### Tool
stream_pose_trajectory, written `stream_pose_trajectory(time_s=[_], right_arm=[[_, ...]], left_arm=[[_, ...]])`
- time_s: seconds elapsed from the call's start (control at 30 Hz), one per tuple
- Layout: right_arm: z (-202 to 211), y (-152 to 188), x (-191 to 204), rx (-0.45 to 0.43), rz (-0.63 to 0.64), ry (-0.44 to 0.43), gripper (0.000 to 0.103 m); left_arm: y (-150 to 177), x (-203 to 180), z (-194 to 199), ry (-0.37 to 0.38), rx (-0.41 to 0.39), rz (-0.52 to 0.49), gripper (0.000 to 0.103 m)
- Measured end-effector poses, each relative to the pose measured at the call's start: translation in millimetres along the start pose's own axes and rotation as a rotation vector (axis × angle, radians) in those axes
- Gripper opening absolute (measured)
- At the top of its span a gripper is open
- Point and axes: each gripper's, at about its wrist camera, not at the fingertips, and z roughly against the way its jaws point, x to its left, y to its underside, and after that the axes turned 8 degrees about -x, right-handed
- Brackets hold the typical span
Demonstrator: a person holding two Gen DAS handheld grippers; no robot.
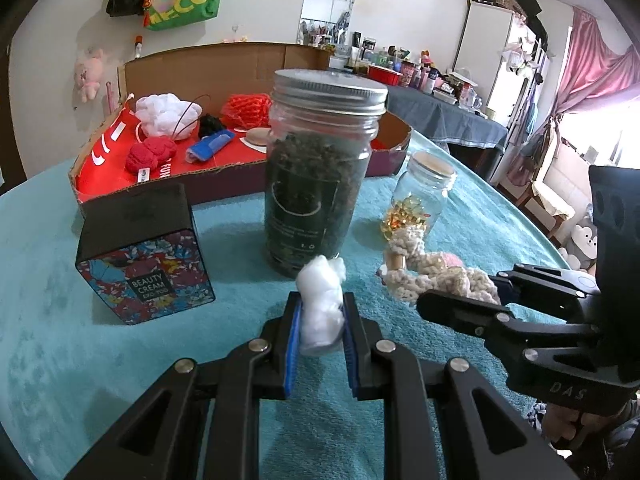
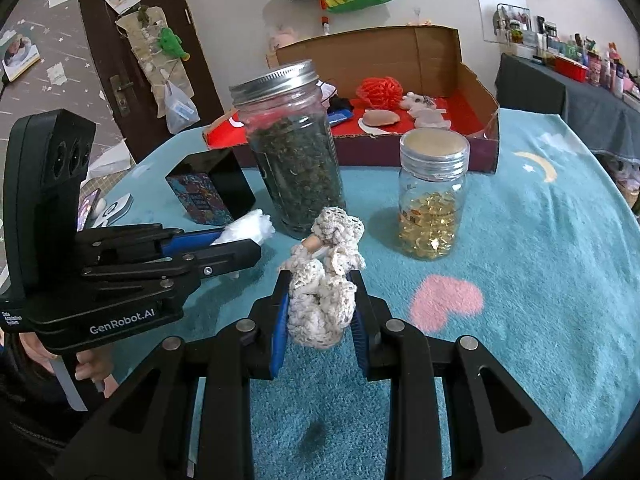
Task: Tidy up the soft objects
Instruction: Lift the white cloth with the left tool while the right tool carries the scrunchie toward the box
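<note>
Both my grippers hold something soft above the teal cloth [image 2: 520, 280].

My left gripper [image 1: 320, 320] pinches a white cotton wad [image 1: 322, 312]; my right gripper [image 2: 320, 312] clamps a cream crochet piece [image 2: 324, 300]. Beyond stand the herb jar [image 1: 320, 168], the capsule jar [image 2: 434, 196], then the cardboard box [image 1: 224, 64].

Left gripper [image 1: 320, 316] clamps white cotton wad [image 1: 322, 312].
Tall jar [image 1: 318, 172] stands just behind it on the teal tablecloth [image 1: 100, 320] (right gripper [image 1: 472, 292] grips a crocheted piece [image 1: 436, 276]).

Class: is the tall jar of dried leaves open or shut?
Shut: the tall jar stands upright with its metal lid on top.
</note>
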Motion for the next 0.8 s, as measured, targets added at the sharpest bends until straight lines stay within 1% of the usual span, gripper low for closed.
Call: stream_pose_trajectory(time_s=[0.4, 0.53, 0.6, 0.73, 0.8], right_arm=[[4, 2, -13, 0.0, -0.024, 0.017, 0.025], [6, 4, -21, 0.005, -0.036, 0.031, 0.025], [7, 5, -25, 0.007, -0.046, 0.037, 0.025], [10, 7, -33, 0.006, -0.062, 0.045, 0.025], [11, 8, -37, 0.005, -0.069, 0.049, 0.025]], left_arm=[[-5, 4, 0, -0.017, 0.027, -0.014, 0.02], [-11, 7, 1, -0.032, 0.042, -0.039, 0.02], [-14, 8, 2, -0.046, 0.054, -0.058, 0.02], [-20, 9, -1, -0.036, 0.108, -0.069, 0.02], [-24, 8, -1, -0.058, 0.124, -0.095, 0.02]])
